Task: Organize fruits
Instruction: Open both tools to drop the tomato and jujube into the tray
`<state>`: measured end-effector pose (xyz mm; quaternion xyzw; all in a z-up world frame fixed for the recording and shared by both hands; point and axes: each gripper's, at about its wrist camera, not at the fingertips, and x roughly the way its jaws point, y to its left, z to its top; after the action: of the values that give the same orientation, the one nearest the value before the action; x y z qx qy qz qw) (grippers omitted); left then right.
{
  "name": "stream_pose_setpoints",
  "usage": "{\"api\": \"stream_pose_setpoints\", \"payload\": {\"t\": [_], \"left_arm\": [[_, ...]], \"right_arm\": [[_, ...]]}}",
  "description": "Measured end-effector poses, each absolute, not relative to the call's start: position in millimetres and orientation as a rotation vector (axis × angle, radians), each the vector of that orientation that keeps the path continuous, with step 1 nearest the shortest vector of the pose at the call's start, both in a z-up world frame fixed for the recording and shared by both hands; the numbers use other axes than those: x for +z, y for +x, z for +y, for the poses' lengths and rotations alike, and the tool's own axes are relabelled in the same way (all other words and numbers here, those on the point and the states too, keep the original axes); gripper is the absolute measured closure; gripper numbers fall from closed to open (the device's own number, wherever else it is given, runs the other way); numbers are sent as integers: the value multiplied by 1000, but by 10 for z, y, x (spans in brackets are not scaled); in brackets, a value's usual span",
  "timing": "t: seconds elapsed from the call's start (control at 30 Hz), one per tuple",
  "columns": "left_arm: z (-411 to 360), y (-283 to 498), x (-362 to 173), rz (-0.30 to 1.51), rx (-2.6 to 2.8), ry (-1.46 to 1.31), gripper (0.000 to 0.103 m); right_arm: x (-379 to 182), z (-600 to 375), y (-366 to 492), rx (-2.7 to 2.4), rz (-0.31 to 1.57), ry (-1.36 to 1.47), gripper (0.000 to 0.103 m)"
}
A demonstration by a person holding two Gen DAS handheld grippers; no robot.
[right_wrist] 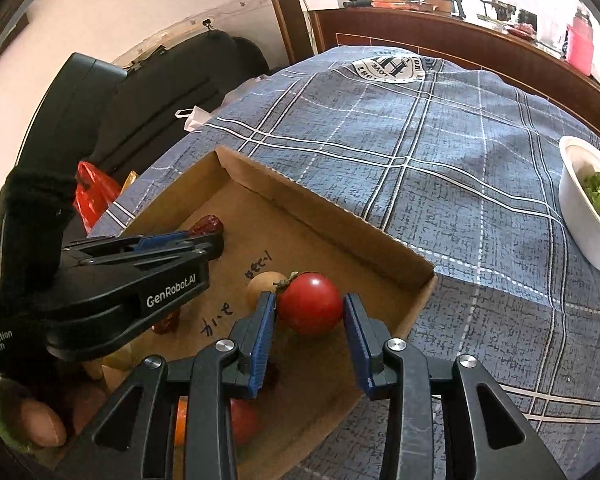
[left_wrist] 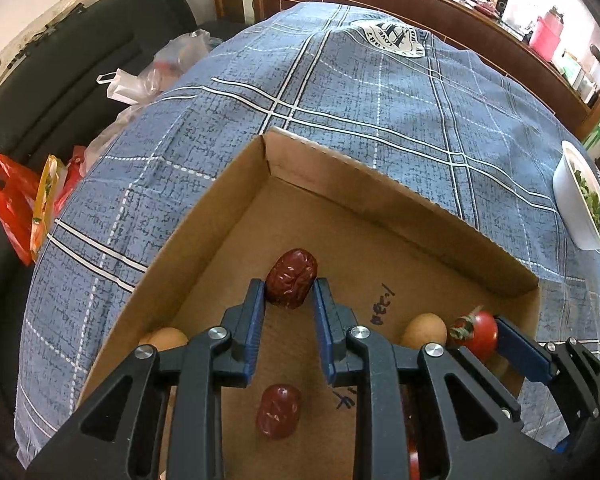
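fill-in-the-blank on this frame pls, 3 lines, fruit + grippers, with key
1. The left gripper has its fingers around a wrinkled dark red ____ inside the cardboard box.
2. The fruit between the fingers of the right gripper is a red ____ with a green stem.
3. The white bowl on the checked tablecloth holds ____ leaves.

Missing words: date; tomato; green
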<state>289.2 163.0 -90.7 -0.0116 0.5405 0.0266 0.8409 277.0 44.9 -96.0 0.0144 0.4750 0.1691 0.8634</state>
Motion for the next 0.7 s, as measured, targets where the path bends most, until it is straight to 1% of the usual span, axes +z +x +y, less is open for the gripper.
{"api": "stream_pose_setpoints", "payload": {"t": [0.1,0.13,0.17,0.3,0.33,0.37,0.43,0.53,0.63,0.7], "left_arm": [[1643,2877,-896,1145,64,-25,70],[1649,2865,-887,1141,71,-22,62],[1658,2851,-873,1137,79,-21,59],[1692,2713,-739,1103,81,-25,59],[1697,2654,-696,1092,87,-15,56],[1702,2613,-671,1087,92,-10,50],[1735,2480,-619,1074,101,-7,47],[1809,2257,-568,1068,117,-18,47],[1894,1978,-511,1059,135,-37,47],[1927,1753,-457,1039,132,-51,47]], "right_arm": [[-938,435,2755,359,992,38,65],[-922,420,2746,360,986,45,64],[-902,406,2737,361,980,49,62],[-819,380,2689,367,961,49,58],[-799,372,2666,373,959,50,56],[-777,362,2639,381,957,53,56],[-734,352,2578,399,952,50,54],[-650,348,2464,434,935,31,42],[-562,365,2323,478,915,1,39],[-527,380,2217,525,909,-25,34]]}}
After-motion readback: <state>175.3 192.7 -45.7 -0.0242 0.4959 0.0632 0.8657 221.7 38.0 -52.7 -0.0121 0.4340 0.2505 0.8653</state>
